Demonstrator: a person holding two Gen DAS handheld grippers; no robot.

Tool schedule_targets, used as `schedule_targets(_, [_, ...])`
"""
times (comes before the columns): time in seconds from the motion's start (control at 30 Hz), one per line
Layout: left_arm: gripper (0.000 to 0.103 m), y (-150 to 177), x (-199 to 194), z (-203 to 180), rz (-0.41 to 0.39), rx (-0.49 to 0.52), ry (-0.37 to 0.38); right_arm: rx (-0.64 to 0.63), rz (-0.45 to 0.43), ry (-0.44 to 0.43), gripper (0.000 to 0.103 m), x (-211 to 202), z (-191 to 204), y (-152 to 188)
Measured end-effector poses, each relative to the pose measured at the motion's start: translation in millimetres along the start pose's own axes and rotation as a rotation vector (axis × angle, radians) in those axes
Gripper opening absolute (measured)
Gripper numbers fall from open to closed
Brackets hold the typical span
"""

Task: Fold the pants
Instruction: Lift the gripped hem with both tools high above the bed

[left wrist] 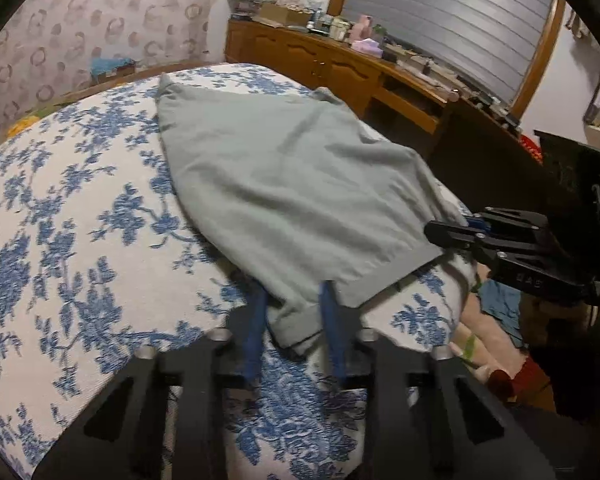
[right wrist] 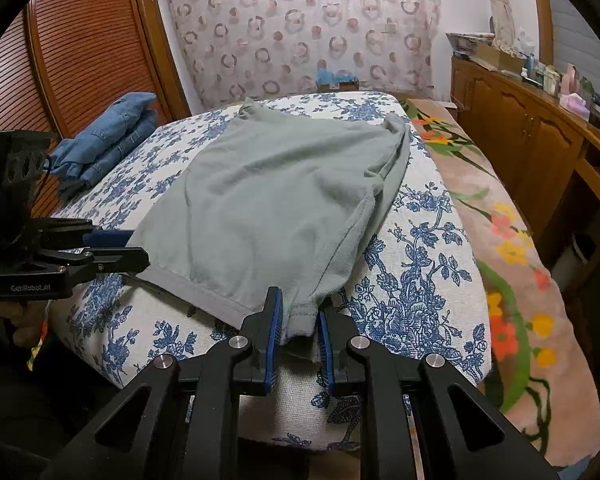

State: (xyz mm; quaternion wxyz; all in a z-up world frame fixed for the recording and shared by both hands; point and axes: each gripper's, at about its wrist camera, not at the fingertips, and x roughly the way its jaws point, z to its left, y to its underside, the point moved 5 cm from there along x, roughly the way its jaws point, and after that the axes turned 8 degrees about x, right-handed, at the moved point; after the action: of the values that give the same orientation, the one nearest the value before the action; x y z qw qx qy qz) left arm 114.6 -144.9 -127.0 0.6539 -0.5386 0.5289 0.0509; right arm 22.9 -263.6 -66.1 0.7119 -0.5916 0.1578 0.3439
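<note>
Right wrist view: the pale grey-green cotton pants (right wrist: pixel 284 200) lie on the blue-flowered bed (right wrist: pixel 420 248); right claw (right wrist: pixel 298 324) and left claw (right wrist: pixel 116 246) each pinch a near hem corner. Lift both evenly, keeping the hem taut.

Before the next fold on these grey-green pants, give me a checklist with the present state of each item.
1. Left gripper shut on near hem corner of the pants: ok.
2. Right gripper shut on the other hem corner: ok.
3. Pants lying flat on the floral bedspread: not ok, bunched along the right edge.
4. Far end free of other things: ok.
5. Folded jeans clear of the fold path: ok.
6. All fabric layers caught: cannot tell.
</note>
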Motion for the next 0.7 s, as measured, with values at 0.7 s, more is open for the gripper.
schedule_targets(0.7, [0.005, -72, -122, 17, -0.285, 0.09, -0.157, -0.185, -0.274, -0.076, 0.007, -65, 69, -87])
